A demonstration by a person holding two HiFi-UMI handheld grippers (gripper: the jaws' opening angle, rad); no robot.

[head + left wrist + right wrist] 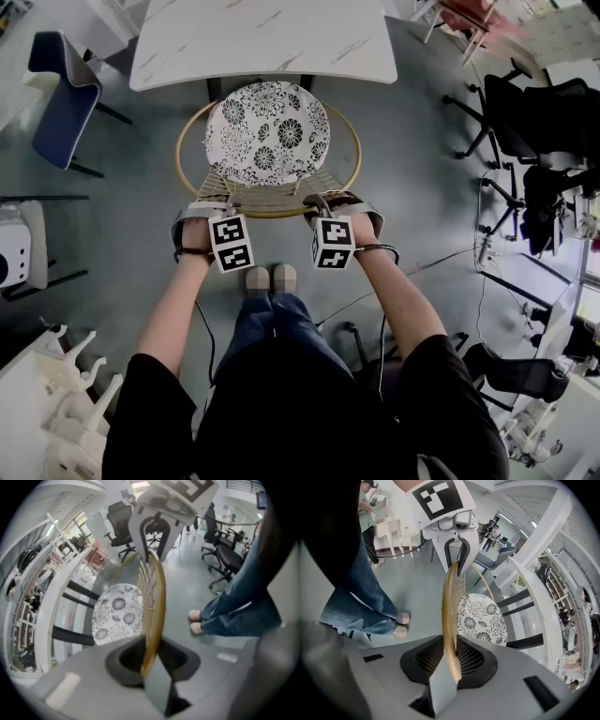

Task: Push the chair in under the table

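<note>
The chair (pixel 272 208) is a round rattan tub chair with a golden hoop frame. It stands on the grey floor (pixel 422 187) straight in front of you. Its back is towards you and its open side faces the table (pixel 262 37). A round cushion (pixel 267 131), white with black flowers, fills the seat. The far edge of the seat just meets the near edge of the white, marble-look table. Nearly all of the chair sits out from under the tabletop.

You are holding the chair by the back rim (pixel 449 606), one gripper on each side of its middle. Your left gripper (pixel 208 204) points steeply down, and its jaws are narrowed onto the rim, which runs between the pads. Your right gripper (pixel 330 202) grips the rim the same way, with the golden hoop pinched between its jaws. The two grippers are near each other, and their marker cubes (pixel 231 243) face up towards you.

Your feet (pixel 270 278) are together just behind the chair, between your arms. A cable (pixel 422 267) trails across the floor to your right.

A blue chair (pixel 61 98) stands to the left of the table. Black office chairs (pixel 534 122) crowd the right side, and white furniture (pixel 66 394) sits at the lower left.
</note>
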